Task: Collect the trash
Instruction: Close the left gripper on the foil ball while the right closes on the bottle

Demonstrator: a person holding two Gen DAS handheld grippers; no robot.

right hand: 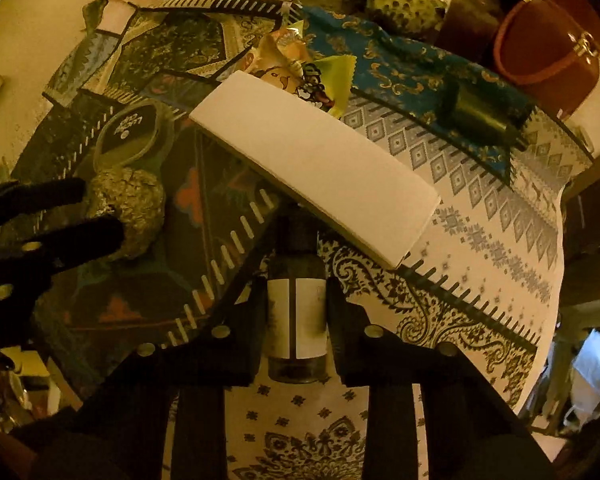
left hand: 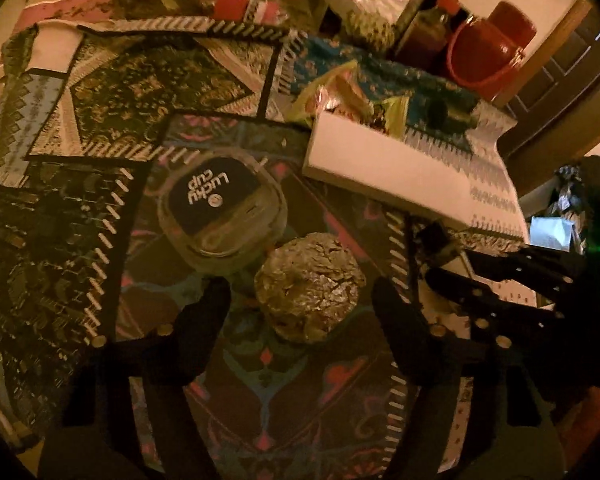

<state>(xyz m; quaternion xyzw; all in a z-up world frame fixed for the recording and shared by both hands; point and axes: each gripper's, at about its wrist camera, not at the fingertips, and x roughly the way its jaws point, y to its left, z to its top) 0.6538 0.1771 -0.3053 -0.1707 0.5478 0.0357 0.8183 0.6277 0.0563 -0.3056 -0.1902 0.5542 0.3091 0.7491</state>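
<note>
right tool [right hand: 296, 320] gripping bottle [right hand: 297, 320], left tool [left hand: 300, 304] wide

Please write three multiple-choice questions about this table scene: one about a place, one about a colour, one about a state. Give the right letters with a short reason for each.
1. Where is the foil ball?
A. Between the open fingers of the left hand-held gripper
B. On top of the white box
C. Inside the red bag

2. What colour is the label on the Lucky Cup lid?
A. Dark with white letters
B. Yellow
C. Red

3. What is the state of the right hand-held gripper?
A. Open and empty
B. Shut on the small bottle
C. Shut on the snack wrapper

Answers:
1 A, the ball lies on the patterned cloth between the spread fingers, next to the cup.
2 A, white letters stand on a dark patch.
3 B, both fingers press the sides of the bottle, whose neck goes under the white box.
</note>
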